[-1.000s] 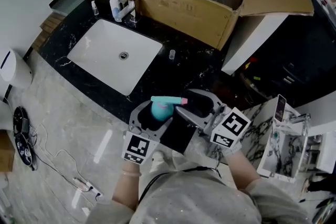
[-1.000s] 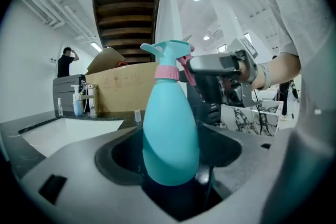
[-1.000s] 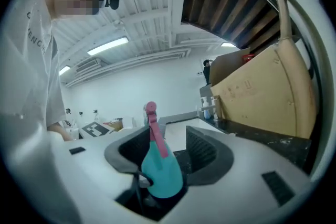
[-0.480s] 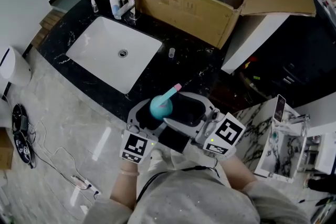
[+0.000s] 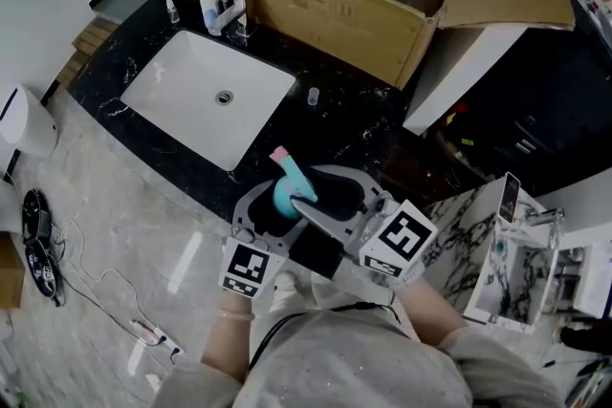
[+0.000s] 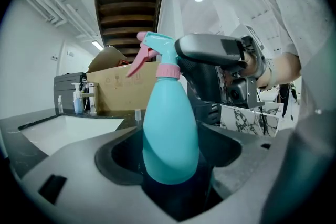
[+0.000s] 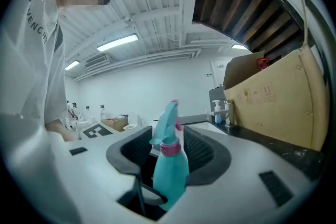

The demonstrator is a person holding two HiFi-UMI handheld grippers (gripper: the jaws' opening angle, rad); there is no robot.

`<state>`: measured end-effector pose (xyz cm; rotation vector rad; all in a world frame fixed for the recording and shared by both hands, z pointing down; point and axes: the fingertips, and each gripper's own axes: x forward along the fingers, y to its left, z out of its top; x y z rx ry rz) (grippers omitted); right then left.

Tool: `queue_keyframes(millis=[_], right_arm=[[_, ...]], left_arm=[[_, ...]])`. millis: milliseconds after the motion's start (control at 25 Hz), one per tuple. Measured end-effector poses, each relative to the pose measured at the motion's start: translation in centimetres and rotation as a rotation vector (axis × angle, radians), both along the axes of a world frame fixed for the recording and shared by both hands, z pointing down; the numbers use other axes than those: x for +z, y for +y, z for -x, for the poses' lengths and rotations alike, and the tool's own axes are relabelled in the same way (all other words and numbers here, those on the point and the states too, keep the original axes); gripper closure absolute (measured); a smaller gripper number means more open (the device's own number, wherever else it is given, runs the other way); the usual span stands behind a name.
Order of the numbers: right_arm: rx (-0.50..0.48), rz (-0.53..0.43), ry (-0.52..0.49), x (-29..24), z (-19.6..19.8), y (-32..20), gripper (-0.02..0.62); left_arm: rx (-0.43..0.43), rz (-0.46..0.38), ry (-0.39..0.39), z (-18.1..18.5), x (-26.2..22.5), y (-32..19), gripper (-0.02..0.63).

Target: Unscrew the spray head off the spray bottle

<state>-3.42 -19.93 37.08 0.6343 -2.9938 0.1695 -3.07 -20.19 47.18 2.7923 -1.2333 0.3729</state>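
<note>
My left tool (image 6: pixel 169 150) pinches the teal spray bottle (image 6: pixel 169 123) upright by its body, near the surface (image 5: pixel 325 124) edge at 5 o'clock from the sink (image 5: pixel 182 96); my right tool (image 7: pixel 167 149), jaws just closing, stands spread either side of the spray head (image 7: pixel 167 120).

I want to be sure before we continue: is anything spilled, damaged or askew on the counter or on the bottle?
Nothing stands out. The spray bottle is roughly upright in the left gripper, its spray head seated on the neck, and no spill shows on the counter. The cardboard box merely stands open.
</note>
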Motion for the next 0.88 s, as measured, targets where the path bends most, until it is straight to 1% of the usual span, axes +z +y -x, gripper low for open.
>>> queue_keyframes(millis=[160, 280, 360, 440, 480, 560, 680, 720, 880], right_arm=[[0.078, 0.033, -0.003, 0.4, -3.2, -1.9, 0.416], [0.143, 0.058, -0.033, 0.1, -4.1, -3.4, 0.431], [0.129, 0.054, -0.052, -0.4, -3.7, -3.1, 0.431], [0.071, 0.036, -0.058, -0.6, -2.9, -1.6, 0.433], [0.04, 0.027, -0.048, -0.5, -2.4, -0.9, 0.433], [0.01, 0.008, 0.013, 0.5, -1.6, 0.1, 0.439], [0.027, -0.029, 0.112, 1.7, -0.3, -0.2, 0.432], [0.033, -0.035, 0.125, 1.8, 0.1, -0.4, 0.419], [0.035, -0.03, 0.144, 1.7, 1.3, -1.0, 0.414]], left_arm=[[-0.002, 0.001, 0.001, 0.1, 0.0, 0.1, 0.27], [-0.003, 0.003, 0.003, 0.2, 0.1, 0.1, 0.27], [-0.003, 0.005, 0.005, 0.2, 0.1, 0.1, 0.27], [-0.004, 0.007, 0.006, 0.2, 0.2, 0.1, 0.27], [-0.004, 0.007, 0.006, 0.2, 0.2, 0.1, 0.27], [-0.003, 0.007, 0.005, 0.2, 0.2, 0.1, 0.27], [-0.005, 0.009, 0.002, 0.2, 0.3, 0.1, 0.27], [-0.005, 0.009, 0.002, 0.2, 0.3, 0.1, 0.27], [-0.01, 0.009, -0.003, 0.2, 0.3, 0.1, 0.27]])
